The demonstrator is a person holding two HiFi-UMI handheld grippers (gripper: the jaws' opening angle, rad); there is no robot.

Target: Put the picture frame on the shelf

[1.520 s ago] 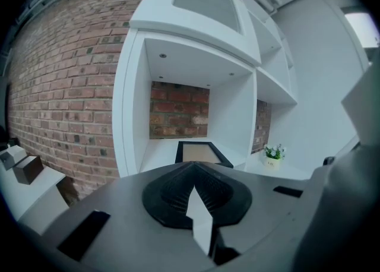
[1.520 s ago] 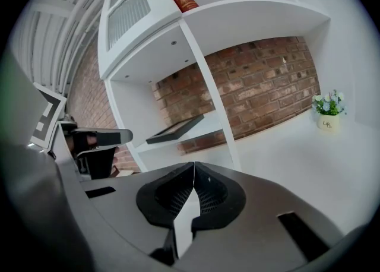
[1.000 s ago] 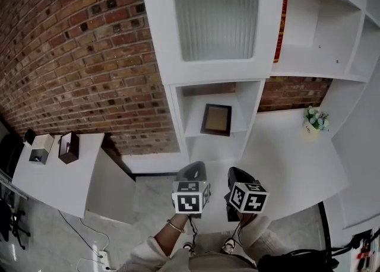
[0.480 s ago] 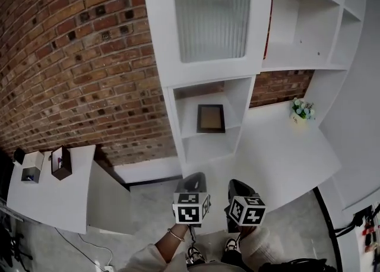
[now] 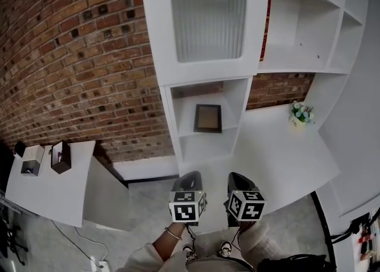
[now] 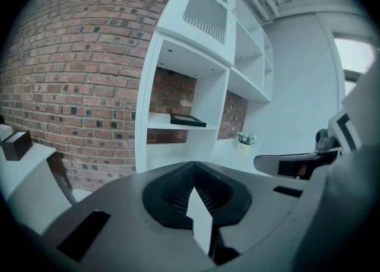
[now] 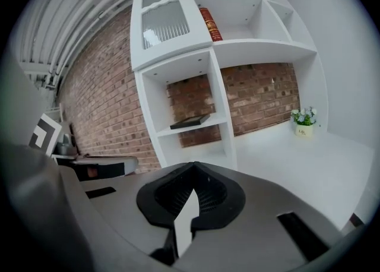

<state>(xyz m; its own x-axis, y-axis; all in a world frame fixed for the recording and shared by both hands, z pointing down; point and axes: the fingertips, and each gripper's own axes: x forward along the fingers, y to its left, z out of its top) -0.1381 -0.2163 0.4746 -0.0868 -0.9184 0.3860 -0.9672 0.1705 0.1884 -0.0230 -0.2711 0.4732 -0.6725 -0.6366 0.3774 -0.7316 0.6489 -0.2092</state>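
A dark picture frame [image 5: 208, 118] lies flat on the middle shelf [image 5: 205, 136] of a white shelf unit against the brick wall. The same frame [image 6: 188, 120] shows in the left gripper view, and the frame [image 7: 190, 121] shows in the right gripper view too. My left gripper [image 5: 190, 177] and right gripper [image 5: 238, 178] are side by side, low in the head view and well short of the unit. Both are shut with nothing in them. In their own views the left gripper [image 6: 195, 176] and the right gripper [image 7: 192, 173] point towards the shelves.
A small flower pot [image 5: 298, 113] stands on the white counter [image 5: 279, 158] right of the unit. A ribbed-glass cabinet door [image 5: 208, 15] hangs above the frame, with a red object [image 5: 264, 24] beside it. A white side table [image 5: 41, 182] with a dark box [image 5: 59, 156] stands at the left.
The head view has shifted a little, so the shelf unit sits slightly further left. Both grippers have drifted slightly in the picture and stay shut and empty. The frame has not moved.
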